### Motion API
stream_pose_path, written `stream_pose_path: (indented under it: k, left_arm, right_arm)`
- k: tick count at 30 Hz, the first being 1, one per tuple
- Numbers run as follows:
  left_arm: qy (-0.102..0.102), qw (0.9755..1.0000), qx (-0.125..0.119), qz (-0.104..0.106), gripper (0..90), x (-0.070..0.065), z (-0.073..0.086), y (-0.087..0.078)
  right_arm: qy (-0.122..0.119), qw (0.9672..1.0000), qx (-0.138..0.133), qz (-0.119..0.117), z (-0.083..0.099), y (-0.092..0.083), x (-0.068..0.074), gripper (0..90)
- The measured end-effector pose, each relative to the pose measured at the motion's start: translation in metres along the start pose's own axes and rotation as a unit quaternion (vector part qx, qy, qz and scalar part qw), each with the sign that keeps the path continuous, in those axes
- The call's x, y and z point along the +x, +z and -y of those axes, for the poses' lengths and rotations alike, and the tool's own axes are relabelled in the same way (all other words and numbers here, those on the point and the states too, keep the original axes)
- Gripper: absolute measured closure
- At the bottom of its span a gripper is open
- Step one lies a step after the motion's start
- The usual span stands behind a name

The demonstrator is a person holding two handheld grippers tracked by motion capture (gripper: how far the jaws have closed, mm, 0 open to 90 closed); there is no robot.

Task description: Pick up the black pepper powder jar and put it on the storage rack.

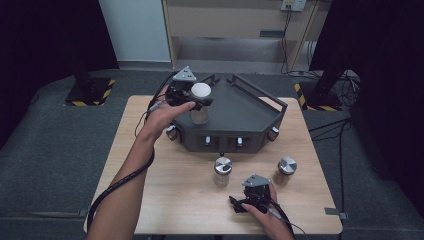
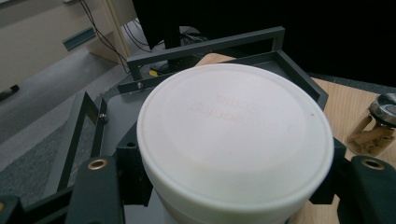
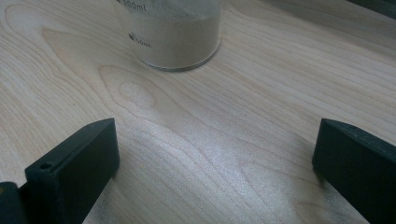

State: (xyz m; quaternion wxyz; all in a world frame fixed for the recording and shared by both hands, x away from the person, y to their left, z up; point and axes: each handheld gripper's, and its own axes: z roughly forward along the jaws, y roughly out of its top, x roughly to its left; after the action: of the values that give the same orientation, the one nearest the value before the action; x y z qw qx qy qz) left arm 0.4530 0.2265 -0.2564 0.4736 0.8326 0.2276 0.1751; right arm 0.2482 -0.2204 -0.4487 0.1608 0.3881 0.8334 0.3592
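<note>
left hand-held gripper extended, clamping white-lidded jar over tray.

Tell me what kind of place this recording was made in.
Probably a lab or studio set up for recording, not a home: a small wooden table stands alone on grey carpet, black curtains hang at both sides, and hazard-striped stand bases flank it.

Bare wooden table lies open along the left edge and near-left corner. Two jars stand apart midway along the near half, and the dark tray blocks the far edge's centre.
</note>
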Motion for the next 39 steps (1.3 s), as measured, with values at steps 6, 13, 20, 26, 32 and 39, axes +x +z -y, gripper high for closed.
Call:
stream_pose_path:
  k: [6,13,20,26,32,39]
  left_arm:
    - [-0.012,0.9999,0.003,-0.001,32.8,0.003,0.011,0.005]
    - [-0.019,0.9998,0.003,0.0,32.7,0.005,0.019,0.01]
    - [-0.038,0.9993,-0.003,0.004,32.7,0.012,0.023,0.01]
    - [-0.057,0.9982,0.004,0.016,32.6,0.022,0.023,0.009]
    - [-0.056,0.9984,0.002,0.006,32.2,0.018,0.023,0.009]
    - [-0.045,0.9987,-0.011,-0.02,15.1,0.007,0.022,-0.001]
  right_arm:
    - [0.0,1.0,0.0,0.0,0.0,0.0,0.0,0.7]
    - [0.0,1.0,0.0,0.0,0.0,0.0,0.0,0.7]
    - [-0.001,1.0,0.0,0.001,0.0,0.0,0.0,0.7]
    - [0.0,1.0,0.0,0.001,0.0,0.0,0.0,0.7]
    - [0.001,1.0,0.0,0.002,0.0,0.0,0.001,0.8]
    - [0.002,1.0,0.0,0.003,0.0,0.0,0.002,0.8]
